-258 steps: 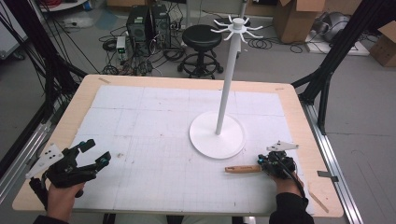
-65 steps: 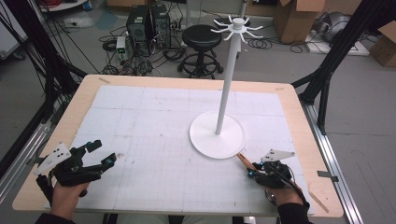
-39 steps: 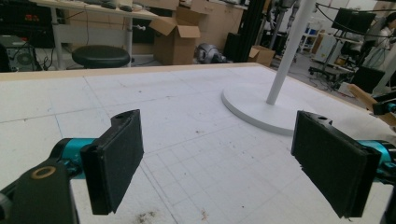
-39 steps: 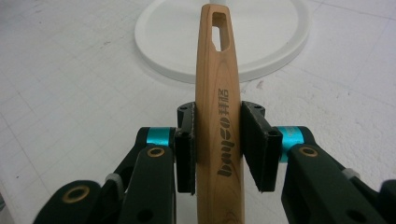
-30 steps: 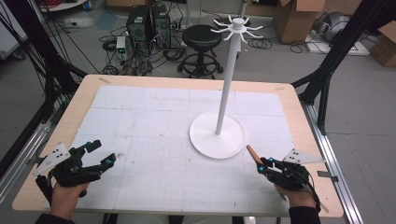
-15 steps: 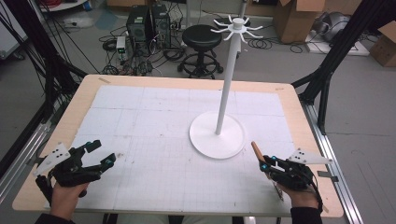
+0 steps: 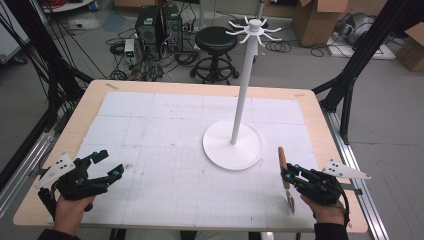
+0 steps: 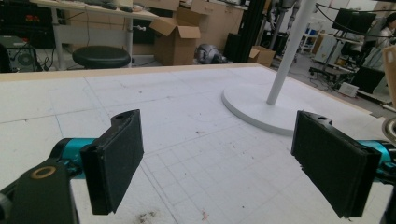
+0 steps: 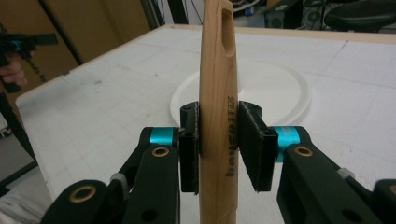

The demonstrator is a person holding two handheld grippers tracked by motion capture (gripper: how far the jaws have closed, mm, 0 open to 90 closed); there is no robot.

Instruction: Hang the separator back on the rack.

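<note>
right tongs now clamp the wooden-handled utensil lifted off the table just right of the rack base, hang next; left tongs open, idle

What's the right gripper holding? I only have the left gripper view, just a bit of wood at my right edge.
Observer: The right gripper is shut on a wooden-handled utensil, pads on both sides of the handle.
Operator: Handle plain?
Observer: No, there is a slot near its tip, which points toward the white stand base.
Operator: What's the other end?
Observer: In the high view a metal end sticks out toward the table's near edge; its shape is too small to tell.
</note>
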